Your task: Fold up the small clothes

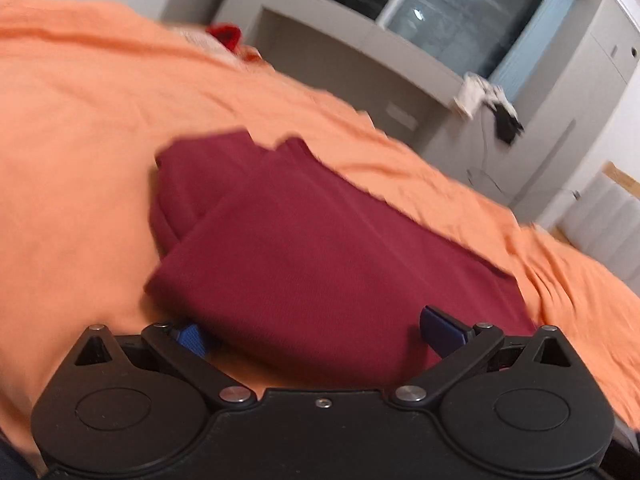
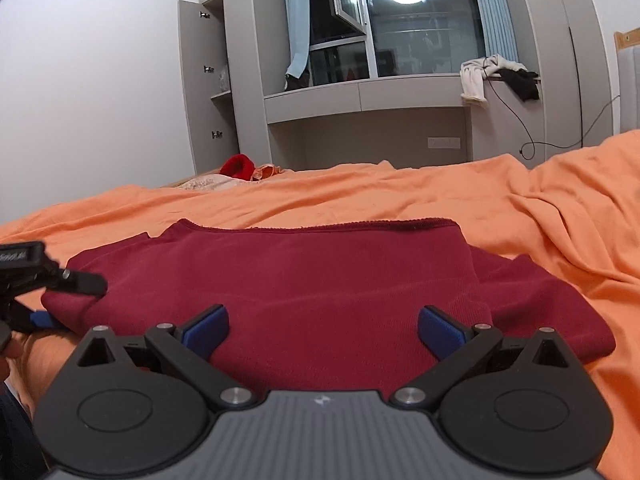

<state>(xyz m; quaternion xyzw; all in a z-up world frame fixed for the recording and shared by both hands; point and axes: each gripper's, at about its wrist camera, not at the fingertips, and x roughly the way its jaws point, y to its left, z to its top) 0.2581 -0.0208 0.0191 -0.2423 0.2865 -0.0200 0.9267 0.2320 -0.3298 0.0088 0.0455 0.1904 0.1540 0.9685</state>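
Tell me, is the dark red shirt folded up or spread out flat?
Folded. The dark red garment lies on the orange sheet as a compact stack, with layered edges showing one over another at its sides.

left gripper point(image 1: 318, 330): black housing, two round embossed caps, black linkage arms on silver pivot pins, small centre screw, blue ribbed fingertip pads point(image 1: 439, 327); right gripper point(image 2: 323, 328): same black linkage and blue pads, grey ribbed centre plate with small pale logo
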